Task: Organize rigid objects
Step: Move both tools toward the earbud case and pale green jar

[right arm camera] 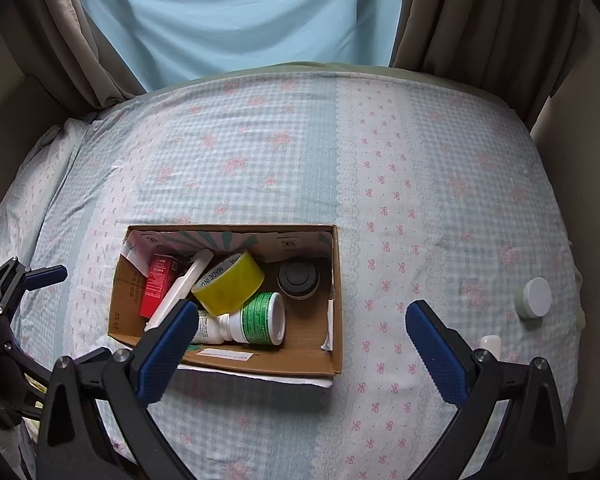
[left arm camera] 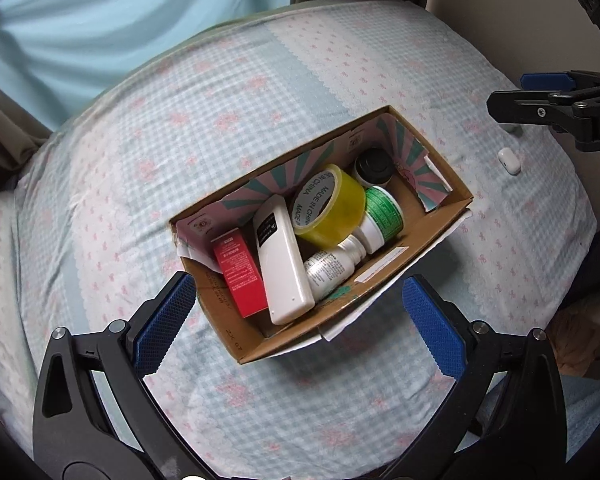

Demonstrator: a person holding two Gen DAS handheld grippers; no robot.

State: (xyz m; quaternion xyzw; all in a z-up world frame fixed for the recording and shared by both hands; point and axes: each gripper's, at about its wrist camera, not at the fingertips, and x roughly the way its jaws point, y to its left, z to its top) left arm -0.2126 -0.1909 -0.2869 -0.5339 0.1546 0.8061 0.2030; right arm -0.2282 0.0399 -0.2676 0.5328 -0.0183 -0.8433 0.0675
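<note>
An open cardboard box sits on the bed. It holds a red carton, a white remote, a yellow tape roll, a green-labelled bottle, a silver bottle and a black-lidded jar. My left gripper is open and empty above the box's near end. My right gripper is open and empty over the box's right part; its fingers show in the left wrist view. A white-lidded green jar and a small white case lie on the bed to the right.
The bed has a pale blue checked sheet with pink bows. Brown curtains and a light blue drape hang beyond its far edge. A wall borders the right side.
</note>
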